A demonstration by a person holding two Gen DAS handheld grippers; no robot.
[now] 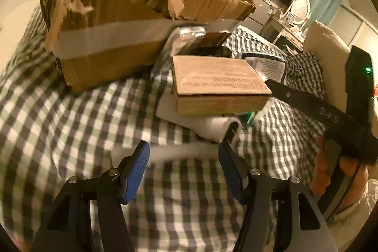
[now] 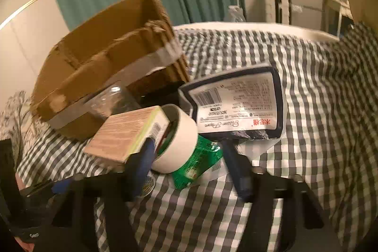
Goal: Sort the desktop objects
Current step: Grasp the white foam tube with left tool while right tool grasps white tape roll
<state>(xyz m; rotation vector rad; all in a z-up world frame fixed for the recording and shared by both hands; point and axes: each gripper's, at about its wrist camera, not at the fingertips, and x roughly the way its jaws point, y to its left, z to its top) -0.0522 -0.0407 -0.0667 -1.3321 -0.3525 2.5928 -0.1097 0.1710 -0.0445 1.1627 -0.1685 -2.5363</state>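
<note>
**A:** Where do the things to be sorted lie?

**B:** In a heap on the bed's checked cover (image 1: 70, 124). From the left wrist view, a torn cardboard box (image 1: 113, 39) banded with pale tape sits at about eleven o'clock. Just beside it, toward one o'clock, a flat tan carton (image 1: 217, 77) with printed lines rests on a white tape roll (image 1: 212, 126). A clear plastic container (image 1: 186, 37) leans between the carton and the cardboard box.

**A:** And from the other side?

**B:** The right wrist view shows the same tan carton (image 2: 127, 131) at nine o'clock from the centre, touching the white tape roll (image 2: 179, 141). A green foil packet (image 2: 198, 160) lies under the roll, at about six o'clock from it. A white pouch with a dark blue border and a barcode (image 2: 236, 108) sits at two o'clock from the roll.

**A:** The left tongs (image 1: 184, 169)?

**B:** Spread apart, blue pads facing each other, only the checked cover between them. They hold nothing; the roll lies just beyond the tips.

**A:** The right tongs (image 2: 186, 155)?

**B:** Partly spread, astride the roll and the green packet. One blue finger (image 2: 144, 155) lies against the carton's end, the other (image 2: 236, 171) stands beside the packet. The pads do not press on either.

**A:** Anything else?

**B:** A hand (image 1: 330, 171) holding the right tool shows at three o'clock in the left view.
</note>
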